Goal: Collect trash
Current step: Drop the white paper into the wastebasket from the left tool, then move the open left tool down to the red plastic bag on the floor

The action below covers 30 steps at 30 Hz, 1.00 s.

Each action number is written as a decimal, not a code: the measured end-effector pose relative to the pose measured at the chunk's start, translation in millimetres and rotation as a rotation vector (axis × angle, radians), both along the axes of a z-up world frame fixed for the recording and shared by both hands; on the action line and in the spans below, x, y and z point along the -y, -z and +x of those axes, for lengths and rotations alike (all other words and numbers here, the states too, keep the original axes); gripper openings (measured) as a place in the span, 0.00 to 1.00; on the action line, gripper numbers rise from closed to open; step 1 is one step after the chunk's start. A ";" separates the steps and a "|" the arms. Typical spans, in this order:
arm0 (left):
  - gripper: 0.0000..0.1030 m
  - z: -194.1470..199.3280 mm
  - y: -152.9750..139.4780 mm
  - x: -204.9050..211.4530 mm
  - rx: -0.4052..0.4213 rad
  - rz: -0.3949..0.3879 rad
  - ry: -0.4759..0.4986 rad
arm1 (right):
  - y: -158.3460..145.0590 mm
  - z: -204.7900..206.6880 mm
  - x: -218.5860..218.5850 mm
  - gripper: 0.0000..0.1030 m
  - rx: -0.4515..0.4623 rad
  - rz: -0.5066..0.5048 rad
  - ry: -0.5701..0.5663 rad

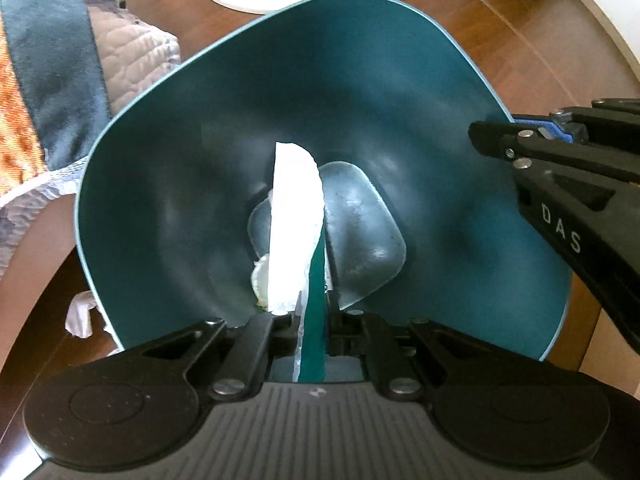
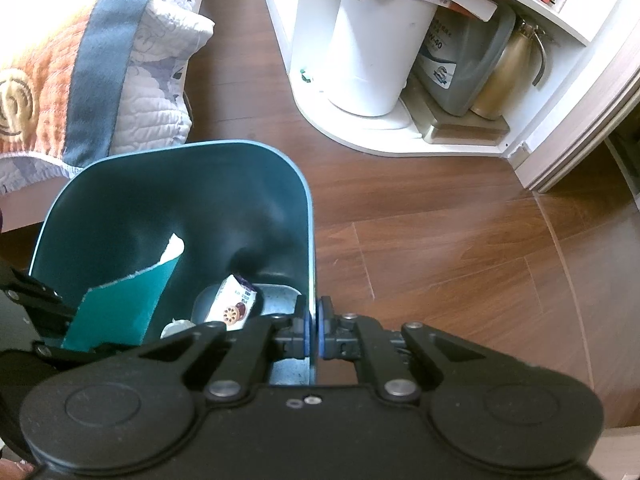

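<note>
While the left gripper (image 1: 314,316) is clamping a torn green-and-white card (image 1: 294,224) over the teal bin (image 1: 160,160), the right gripper (image 2: 315,330) is pinching the bin's rim at lower centre.

Showing teal on the deep plastic bin (image 2: 256,200), teal and white on the torn card scrap (image 2: 128,300), orange with grey-blue banding on the quilted blanket (image 2: 48,72), far left.

Wrapper (image 2: 234,303) label unreadable inside teal bin (image 2: 306,216); white wad (image 2: 178,326) beside it partly hidden behind right gripper (image 2: 314,330).
</note>
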<state>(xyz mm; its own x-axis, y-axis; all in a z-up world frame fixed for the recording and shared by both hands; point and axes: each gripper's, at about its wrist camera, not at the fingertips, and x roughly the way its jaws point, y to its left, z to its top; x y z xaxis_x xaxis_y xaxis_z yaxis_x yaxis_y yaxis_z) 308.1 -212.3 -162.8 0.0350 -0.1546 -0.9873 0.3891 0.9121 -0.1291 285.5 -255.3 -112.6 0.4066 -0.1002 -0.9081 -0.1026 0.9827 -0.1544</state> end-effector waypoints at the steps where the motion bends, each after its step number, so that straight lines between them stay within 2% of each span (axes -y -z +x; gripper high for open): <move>1: 0.08 -0.1 0.5 -0.1 0.002 0.003 0.002 | 0.1 0.3 0.1 0.04 -0.001 0.001 0.000; 2: 0.11 2.2 4.4 -2.1 0.002 0.005 0.004 | 0.3 0.3 0.2 0.04 -0.001 0.002 -0.001; 5: 0.36 2.7 3.7 -3.0 0.003 -0.008 0.002 | 0.7 0.1 0.2 0.04 -0.003 0.004 -0.004; 6: 0.54 2.5 4.0 -4.8 0.010 -0.010 -0.002 | 0.7 0.1 0.7 0.04 -0.003 0.005 -0.004; 7: 0.66 1.7 1.3 -6.3 0.022 -0.016 -0.006 | 0.9 0.3 1.0 0.04 -0.004 0.005 -0.004; 18: 0.67 -11.9 -39.2 -34.0 0.118 -0.060 -0.018 | 5.1 2.8 3.1 0.04 -0.015 0.006 0.005; 24: 0.67 -27.1 -70.1 -77.5 0.196 -0.041 -0.024 | 11.3 6.5 17.8 0.03 -0.054 0.027 0.030; 30: 0.67 -34.3 -71.1 -135.5 0.207 0.011 -0.080 | 18.9 10.5 32.8 0.05 -0.087 0.037 0.081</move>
